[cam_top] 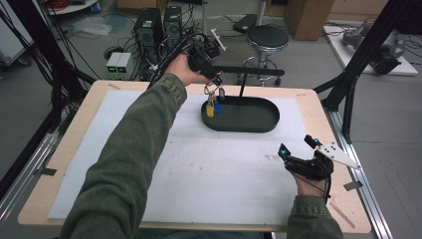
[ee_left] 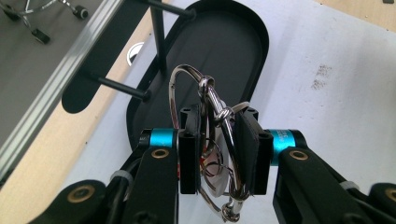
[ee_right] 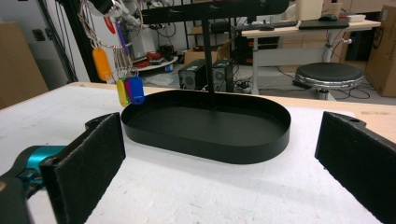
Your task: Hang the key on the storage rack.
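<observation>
My left gripper (cam_top: pixel 215 79) hangs over the left end of a black oval tray (cam_top: pixel 259 127), shut on a bunch of metal key rings (ee_left: pixel 210 100). Coloured key tags (cam_top: pixel 213 106) in yellow, blue, orange and purple dangle from the rings just above the tray's left rim; the same tags (ee_right: pixel 127 88) hang at upper left in the right gripper view. A black T-shaped stand (cam_top: pixel 242 82) rises from the tray, its crossbar (ee_right: pixel 219 8) level with the left gripper. My right gripper (cam_top: pixel 297 146) rests open near the table's right front, its pads (ee_right: pixel 93 161) facing the tray (ee_right: pixel 261 147), nothing between them.
A white mat (cam_top: pixel 149 129) covers the wooden table (cam_top: pixel 328 119). Black frame posts (cam_top: pixel 348 84) stand at the right edge. Beyond the far edge are a stool (cam_top: pixel 267 39), computer towers (cam_top: pixel 149 27) and loose cables on the floor.
</observation>
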A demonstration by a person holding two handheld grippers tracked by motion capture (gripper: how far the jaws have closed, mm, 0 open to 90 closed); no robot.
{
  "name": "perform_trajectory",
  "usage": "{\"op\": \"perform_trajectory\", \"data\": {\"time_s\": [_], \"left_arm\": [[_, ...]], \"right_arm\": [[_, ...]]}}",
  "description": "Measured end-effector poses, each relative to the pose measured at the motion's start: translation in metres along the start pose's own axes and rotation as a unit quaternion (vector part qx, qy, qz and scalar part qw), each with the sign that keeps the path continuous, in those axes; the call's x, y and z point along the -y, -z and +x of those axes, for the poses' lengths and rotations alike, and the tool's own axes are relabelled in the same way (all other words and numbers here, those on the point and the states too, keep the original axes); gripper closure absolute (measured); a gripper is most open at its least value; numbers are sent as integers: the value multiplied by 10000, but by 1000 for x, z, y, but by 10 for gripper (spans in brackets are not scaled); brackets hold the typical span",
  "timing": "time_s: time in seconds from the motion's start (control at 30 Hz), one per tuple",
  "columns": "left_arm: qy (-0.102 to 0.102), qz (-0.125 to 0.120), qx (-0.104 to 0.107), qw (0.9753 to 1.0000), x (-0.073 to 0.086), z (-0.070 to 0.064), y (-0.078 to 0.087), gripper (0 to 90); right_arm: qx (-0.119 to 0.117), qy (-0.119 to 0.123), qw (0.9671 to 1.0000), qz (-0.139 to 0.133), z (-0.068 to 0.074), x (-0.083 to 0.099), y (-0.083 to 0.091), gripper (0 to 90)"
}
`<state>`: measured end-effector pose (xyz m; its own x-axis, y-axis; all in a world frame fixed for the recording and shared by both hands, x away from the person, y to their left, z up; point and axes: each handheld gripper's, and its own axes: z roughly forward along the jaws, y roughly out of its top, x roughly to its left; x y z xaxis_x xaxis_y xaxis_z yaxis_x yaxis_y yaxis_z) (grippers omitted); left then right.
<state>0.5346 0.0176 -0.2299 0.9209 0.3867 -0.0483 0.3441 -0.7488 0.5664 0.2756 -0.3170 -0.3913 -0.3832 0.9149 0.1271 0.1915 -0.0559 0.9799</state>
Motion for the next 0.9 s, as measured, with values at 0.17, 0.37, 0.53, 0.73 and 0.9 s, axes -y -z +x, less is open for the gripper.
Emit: {"op": "perform_trajectory", "data": {"time_s": [0.17,0.37,0.53,0.73,0.9], "left_arm": [[110,-146,-4,9998,1,7,1,718],[258,-183,-87,9995,3,16,1,718],[425,-170,-129,9989,6,24,-2,718],[579,-254,-199,9978,13,33,-7,715],[713,-99,-163,9973,19,38,-16,711]], "right_arm": [[1,9,10000,19,-1,0,-1,5],[2,14,10000,12,0,0,-1,5],[-3,22,10000,-10,-1,0,0,5],[3,2,10000,-4,-1,0,0,5],[-28,-45,10000,21,-1,1,1,5]]}}
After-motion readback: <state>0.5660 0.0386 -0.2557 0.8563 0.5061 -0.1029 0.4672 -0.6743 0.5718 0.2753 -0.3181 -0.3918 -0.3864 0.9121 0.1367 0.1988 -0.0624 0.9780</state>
